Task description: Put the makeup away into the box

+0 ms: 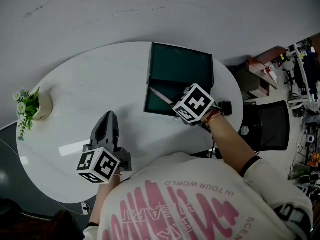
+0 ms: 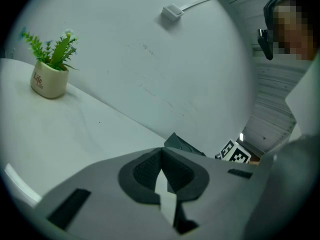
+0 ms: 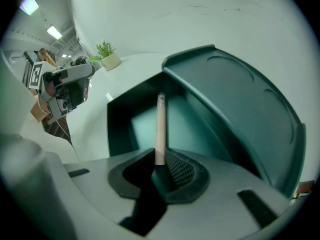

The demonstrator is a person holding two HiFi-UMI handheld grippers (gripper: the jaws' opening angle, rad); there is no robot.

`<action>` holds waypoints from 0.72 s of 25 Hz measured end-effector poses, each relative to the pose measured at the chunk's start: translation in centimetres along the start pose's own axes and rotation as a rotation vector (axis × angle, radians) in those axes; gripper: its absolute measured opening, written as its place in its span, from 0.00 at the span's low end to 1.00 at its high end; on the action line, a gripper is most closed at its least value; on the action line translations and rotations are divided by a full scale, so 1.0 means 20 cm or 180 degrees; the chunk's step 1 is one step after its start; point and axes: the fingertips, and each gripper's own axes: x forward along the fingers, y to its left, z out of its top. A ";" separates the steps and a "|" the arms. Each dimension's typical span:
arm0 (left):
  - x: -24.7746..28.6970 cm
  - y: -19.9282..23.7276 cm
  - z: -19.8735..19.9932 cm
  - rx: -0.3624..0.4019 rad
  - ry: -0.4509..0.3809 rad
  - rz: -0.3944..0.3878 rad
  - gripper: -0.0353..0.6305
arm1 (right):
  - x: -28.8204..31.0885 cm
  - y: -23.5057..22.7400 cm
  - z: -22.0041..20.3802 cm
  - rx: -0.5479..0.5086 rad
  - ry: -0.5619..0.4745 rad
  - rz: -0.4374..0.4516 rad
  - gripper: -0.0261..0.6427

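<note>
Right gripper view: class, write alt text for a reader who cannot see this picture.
The right gripper is shut on a slim pinkish-beige makeup pencil, whose tip points into an open dark green rectangular box with its lid raised. The box sits on a white round table, with a small potted green plant behind.

- We see the left gripper with its jaws pressed together and nothing between them.
- It is above the white table.
- A small potted plant stands far left on the table.
- Behind the jaws, a corner of the dark green box shows, with a marker cube beside it.
</note>
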 end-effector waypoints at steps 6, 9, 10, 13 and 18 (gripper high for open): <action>-0.01 0.01 0.02 -0.0004 -0.0032 0.0035 0.06 | 0.01 0.00 0.00 0.0031 0.0123 -0.0005 0.14; -0.02 0.02 0.02 -0.0007 -0.0043 0.0037 0.06 | 0.02 0.00 0.00 0.0021 0.0228 -0.0061 0.14; -0.03 0.02 0.03 -0.0010 -0.0049 0.0039 0.06 | 0.02 0.00 0.00 0.0019 0.0267 -0.0078 0.14; -0.05 0.03 0.04 -0.0016 -0.0072 0.0042 0.06 | 0.02 0.00 0.00 -0.0003 0.0363 -0.0140 0.14; -0.09 0.06 0.06 -0.0011 -0.0107 0.0032 0.06 | 0.03 0.00 0.00 -0.0006 0.0410 -0.0252 0.14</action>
